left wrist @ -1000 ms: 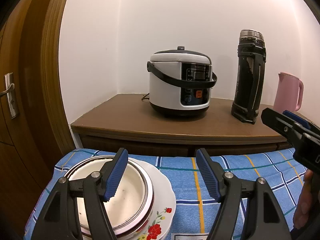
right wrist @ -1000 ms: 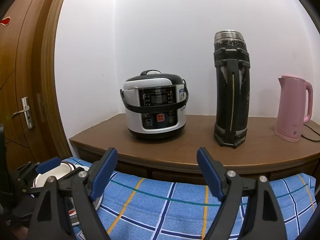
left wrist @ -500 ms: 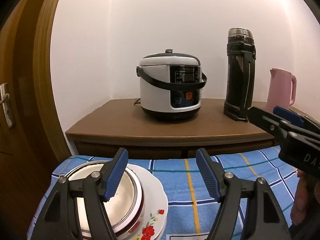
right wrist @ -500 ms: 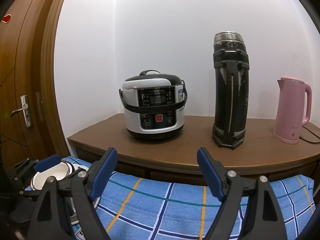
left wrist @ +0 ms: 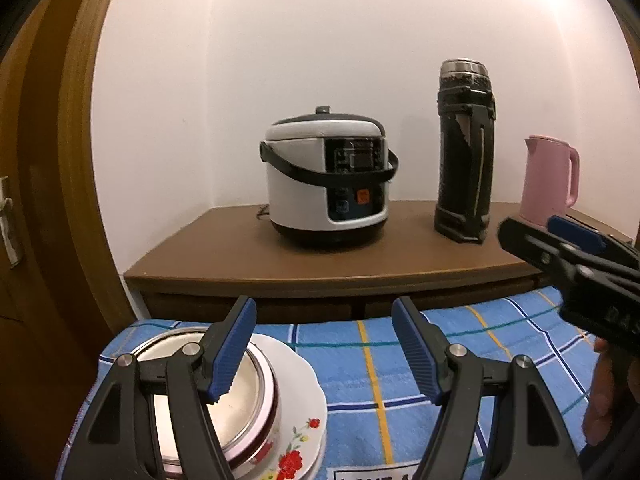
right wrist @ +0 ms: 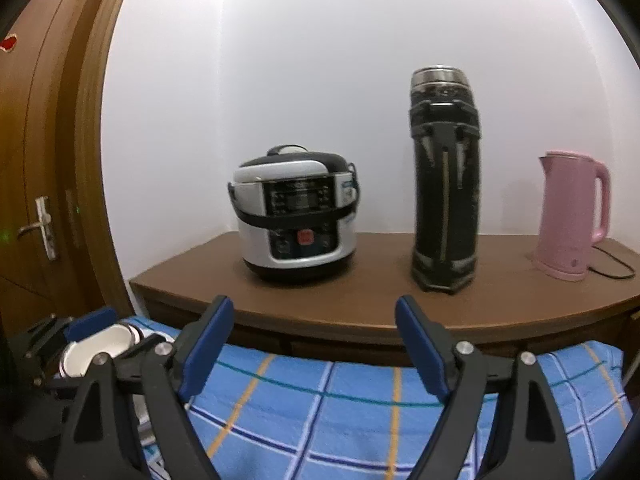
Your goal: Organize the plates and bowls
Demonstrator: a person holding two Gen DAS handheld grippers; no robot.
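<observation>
A white bowl (left wrist: 240, 396) with a pink and metal rim sits on a white plate (left wrist: 304, 412) with red flowers, at the left end of the blue checked cloth (left wrist: 360, 360). My left gripper (left wrist: 324, 344) is open above them. Its left pad (left wrist: 232, 348) hangs over the bowl's inside, and only cloth shows between the jaws. My right gripper (right wrist: 314, 344) hovers over bare cloth with its jaws opening and nothing between them. The right wrist view shows the bowl (right wrist: 100, 348) at lower left, half hidden by the left gripper (right wrist: 80, 324).
Behind the cloth stands a wooden sideboard (left wrist: 240, 252) with a rice cooker (left wrist: 328, 192), a tall black flask (left wrist: 464, 160) and a pink kettle (left wrist: 550, 180) with a cord. A wooden door (right wrist: 40, 224) with a handle is on the left. A hand shows at the right edge.
The left wrist view has swung slightly, so the bowl and plate sit further left under the left finger. The right jaws have spread a little wider. Nothing was picked up or let go.
</observation>
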